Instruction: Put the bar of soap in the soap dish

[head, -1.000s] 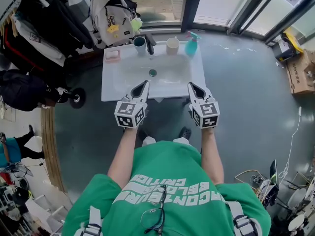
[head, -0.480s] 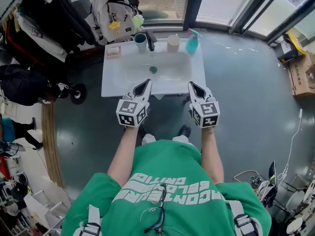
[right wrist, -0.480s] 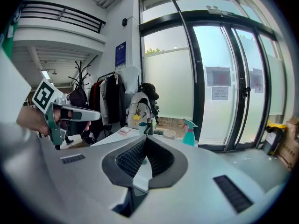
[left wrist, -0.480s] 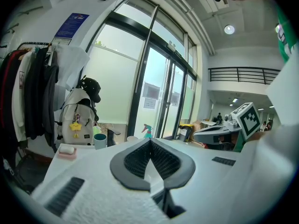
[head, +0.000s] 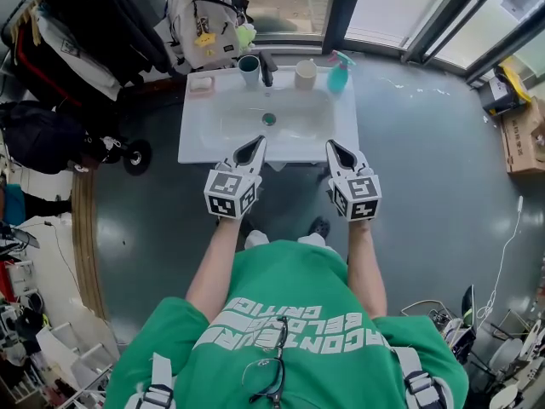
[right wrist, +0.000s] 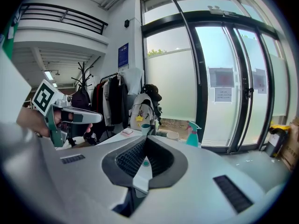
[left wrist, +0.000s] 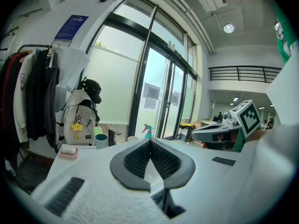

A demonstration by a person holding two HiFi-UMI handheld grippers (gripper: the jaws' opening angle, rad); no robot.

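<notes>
At the near edge of the sink (head: 213, 139) hover the left gripper (head: 252, 148) and right gripper (head: 335, 151), each pressed together (both empty); soap (head: 201, 82) lies in the dish (head: 192, 89), far-left corner.

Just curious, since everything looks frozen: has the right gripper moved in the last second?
No. The right gripper still points over the sink's front rim, as before.

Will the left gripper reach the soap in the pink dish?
Probably yes: the left gripper hovers at the near edge of the sink, and nothing stands between it and the soap, though its jaws are shut.
</notes>
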